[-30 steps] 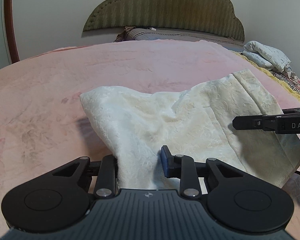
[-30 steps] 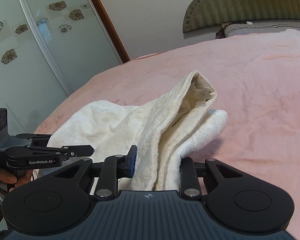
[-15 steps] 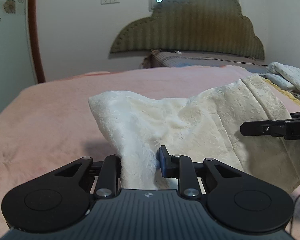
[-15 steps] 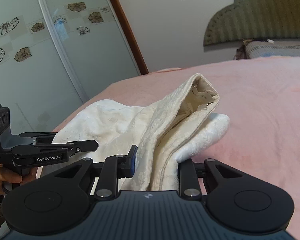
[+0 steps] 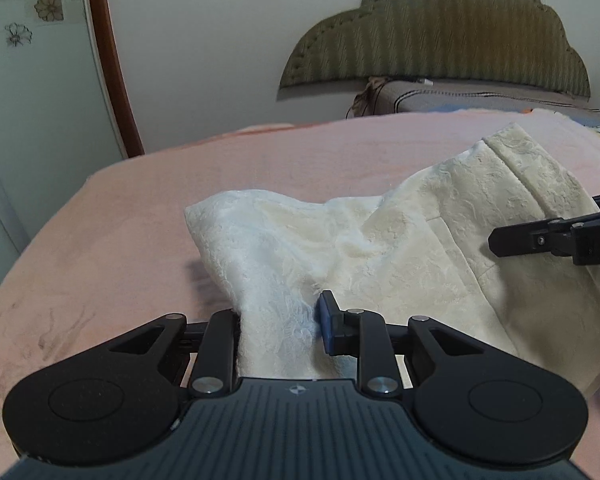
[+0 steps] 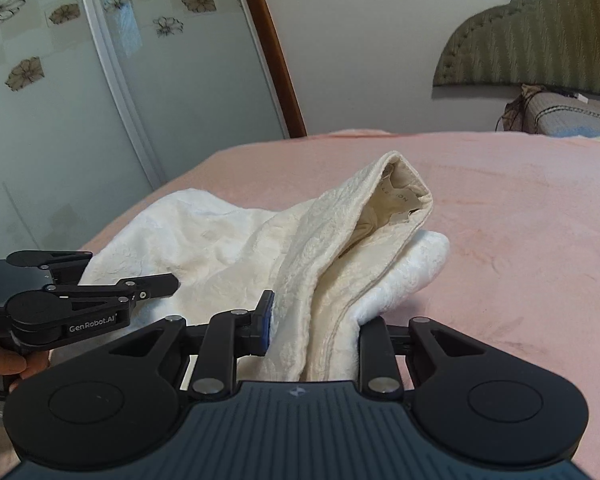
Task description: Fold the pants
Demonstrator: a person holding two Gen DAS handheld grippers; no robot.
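Left wrist view: the left gripper (image 5: 278,330) is held low and roughly level above the pink bedspread (image 5: 100,240), its fingers closed on a bunched white edge of the cream pants (image 5: 380,248), with cloth filling the gap between the blue pad and the opposite finger. The pants are seen lifted at the near side and draped across the bedspread, the far portion resting on it. At the right margin of this view the right gripper (image 5: 500,242) is seen side-on against the waistband end of the garment. Right wrist view: the right gripper (image 6: 314,320) is clamped on a thick gathered fold of the pants (image 6: 228,248), the open waistband with its label raised just beyond the fingers. The left gripper (image 6: 172,282) appears at the left of this view, gripped by a partly visible hand (image 6: 4,364), its tips lying over the white cloth. Bare bedspread is seen on the left of the garment, beyond it toward the green headboard (image 5: 440,40), and to its right in the right wrist view. The bed edge lies close to the sliding door (image 6: 80,80) at the left.
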